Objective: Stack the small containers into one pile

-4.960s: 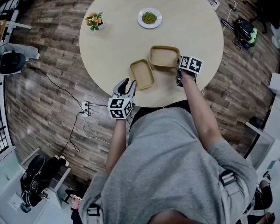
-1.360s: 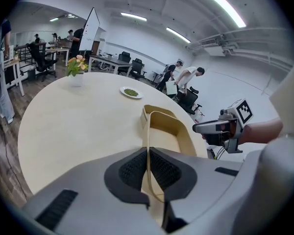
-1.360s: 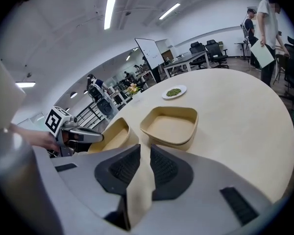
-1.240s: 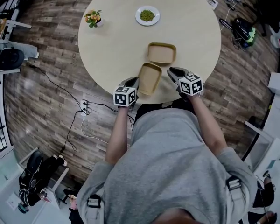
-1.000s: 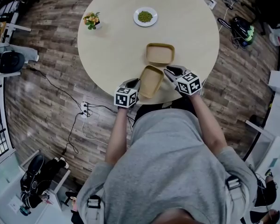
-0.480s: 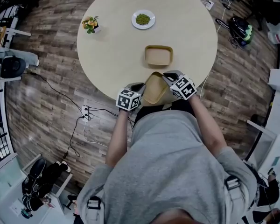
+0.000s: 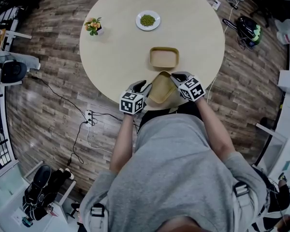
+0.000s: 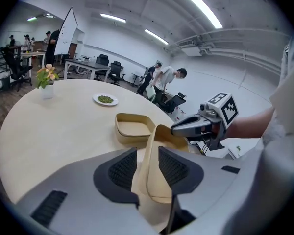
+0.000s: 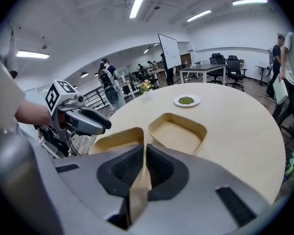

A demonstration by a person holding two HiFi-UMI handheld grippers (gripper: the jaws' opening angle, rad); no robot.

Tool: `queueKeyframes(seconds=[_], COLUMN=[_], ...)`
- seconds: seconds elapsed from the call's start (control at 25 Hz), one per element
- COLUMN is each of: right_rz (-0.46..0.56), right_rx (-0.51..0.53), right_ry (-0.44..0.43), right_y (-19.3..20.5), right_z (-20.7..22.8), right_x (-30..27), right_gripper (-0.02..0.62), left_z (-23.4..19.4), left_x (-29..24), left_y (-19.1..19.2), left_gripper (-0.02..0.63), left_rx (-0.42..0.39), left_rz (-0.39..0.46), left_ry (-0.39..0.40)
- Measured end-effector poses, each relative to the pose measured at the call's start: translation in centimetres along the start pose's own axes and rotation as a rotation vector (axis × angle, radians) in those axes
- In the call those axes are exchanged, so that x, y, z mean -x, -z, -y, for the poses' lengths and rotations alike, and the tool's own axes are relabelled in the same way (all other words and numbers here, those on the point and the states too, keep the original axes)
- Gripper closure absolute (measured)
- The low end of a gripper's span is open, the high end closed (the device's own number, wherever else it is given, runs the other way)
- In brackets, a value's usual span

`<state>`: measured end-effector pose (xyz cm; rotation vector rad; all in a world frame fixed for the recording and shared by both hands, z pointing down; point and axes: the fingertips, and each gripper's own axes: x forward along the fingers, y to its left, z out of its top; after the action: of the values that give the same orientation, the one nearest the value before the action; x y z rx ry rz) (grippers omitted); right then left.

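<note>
A round table [image 7: 116, 52] fills the upper middle of the head view. Toward its upper left stands a small flower pot [image 7: 94, 25]. Right of that, near the top, lies a plate of green peas [image 7: 148, 20].

At the table's lower edge, left of centre, the left gripper [image 7: 141, 86] reaches in from below. Its jaws have just been opening and now stand apart. In the left gripper view the wall of the tilted container [image 7: 161, 88] runs up between the two pads with a gap beside it, so this gripper is not clamping it. The tan container is tipped up on edge at the table's lower rim, in the middle of the frame. Just above it and apart from it, the second container [image 7: 164, 58] sits flat on the table, open side up.

To the right, the right gripper [image 7: 177, 77] comes in from the lower right. Its jaws have just been closing, and the right gripper view shows both pads pressed on the tilted container's rim, gripping it.
</note>
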<state>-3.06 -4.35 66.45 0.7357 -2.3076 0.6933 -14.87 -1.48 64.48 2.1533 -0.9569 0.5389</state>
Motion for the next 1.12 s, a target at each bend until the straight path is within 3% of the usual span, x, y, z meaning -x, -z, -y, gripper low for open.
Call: queueKeyframes(seconds=[0.24, 0.64, 0.92, 1.12], right_rz=[0.007, 0.094, 0.147, 0.191], right_rx=[-0.11, -0.349, -0.449, -0.514], right_ry=[0.067, 0.171, 0.184, 0.174], right_y=[0.6, -0.3, -1.3, -2.5], right_z=[1.9, 5.2, 6.4, 7.7], right_x=[0.3, 1.0, 1.2, 1.5], right_gripper=[0.571, 0.571, 0.571, 0.569], left_z=[-1.5, -1.2, 0.6, 0.5], left_x=[1.1, 0.3, -1.2, -2.2], left_y=[-0.7, -0.1, -1.5, -3.3], left_gripper=[0.442, 0.436, 0.436, 0.434], left_rx=[0.046, 0.074, 0.08, 0.1], left_rz=[0.069, 0.04, 0.047, 0.071], left_ry=[-0.034, 0.006, 0.067, 0.055])
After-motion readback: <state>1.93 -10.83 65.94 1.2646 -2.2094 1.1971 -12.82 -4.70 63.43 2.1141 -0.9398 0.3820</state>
